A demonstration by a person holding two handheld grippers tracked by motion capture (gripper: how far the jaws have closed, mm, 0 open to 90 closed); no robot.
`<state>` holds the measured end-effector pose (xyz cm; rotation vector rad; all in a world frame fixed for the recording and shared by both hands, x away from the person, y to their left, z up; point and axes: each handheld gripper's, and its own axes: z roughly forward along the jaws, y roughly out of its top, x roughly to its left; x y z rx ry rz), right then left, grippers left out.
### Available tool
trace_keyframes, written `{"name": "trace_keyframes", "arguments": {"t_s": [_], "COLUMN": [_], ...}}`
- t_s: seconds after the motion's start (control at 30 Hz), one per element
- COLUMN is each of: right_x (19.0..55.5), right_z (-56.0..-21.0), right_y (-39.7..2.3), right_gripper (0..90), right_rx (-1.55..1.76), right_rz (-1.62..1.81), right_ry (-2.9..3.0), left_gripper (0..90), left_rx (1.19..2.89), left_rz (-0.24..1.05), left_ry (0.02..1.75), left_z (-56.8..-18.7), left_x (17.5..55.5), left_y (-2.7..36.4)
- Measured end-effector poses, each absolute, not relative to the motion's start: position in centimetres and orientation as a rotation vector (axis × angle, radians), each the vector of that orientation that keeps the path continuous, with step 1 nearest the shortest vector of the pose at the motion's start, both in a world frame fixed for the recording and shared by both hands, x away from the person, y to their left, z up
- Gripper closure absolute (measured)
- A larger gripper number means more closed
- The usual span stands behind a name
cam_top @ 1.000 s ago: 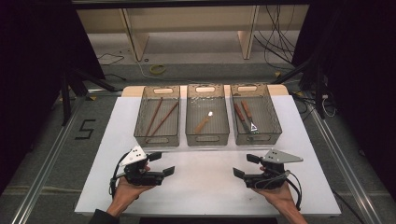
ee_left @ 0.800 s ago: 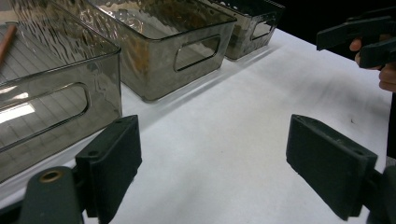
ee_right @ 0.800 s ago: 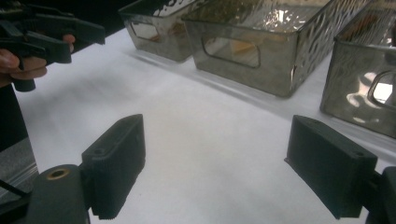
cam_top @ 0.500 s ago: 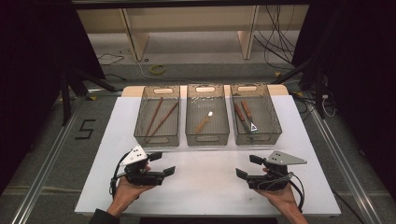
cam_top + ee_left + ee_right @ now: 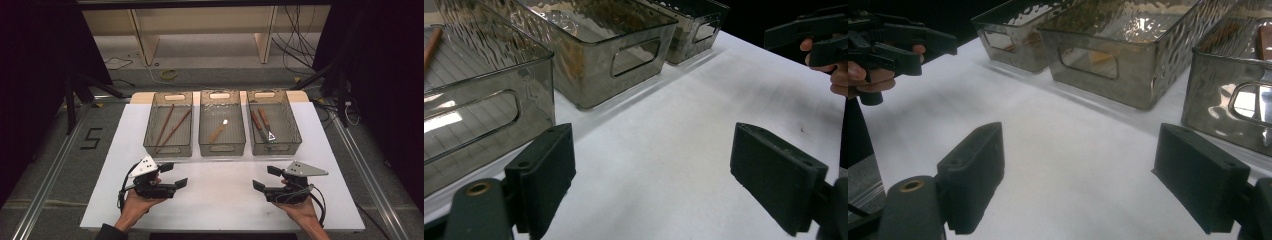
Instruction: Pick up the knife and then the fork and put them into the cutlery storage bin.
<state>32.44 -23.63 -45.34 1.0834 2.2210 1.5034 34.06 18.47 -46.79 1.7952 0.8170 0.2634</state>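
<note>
Your white tabletop (image 5: 225, 200) holds three see-through bins in a row at the far side. The left bin (image 5: 168, 145) has two long brown sticks, the middle bin (image 5: 222, 142) one small stick, the right bin (image 5: 274, 142) two tools with handles. Your left tool (image 5: 172, 176) and right tool (image 5: 263, 178) hover near you, jaws wide, holding nothing, well apart.
</note>
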Motion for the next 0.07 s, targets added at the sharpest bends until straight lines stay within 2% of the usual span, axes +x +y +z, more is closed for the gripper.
{"name": "trace_keyframes", "arguments": {"t_s": [0.07], "right_x": [32.47], "right_z": [-45.34], "right_y": [-23.68], "right_gripper": [21.0], "right_rx": [1.084], "right_rz": [1.501], "right_ry": [2.221], "left_gripper": [17.5], "left_rx": [1.79], "left_rz": [0.261], "left_ry": [0.821], "left_z": [-46.8], "left_x": [34.07], "left_y": [18.43]}}
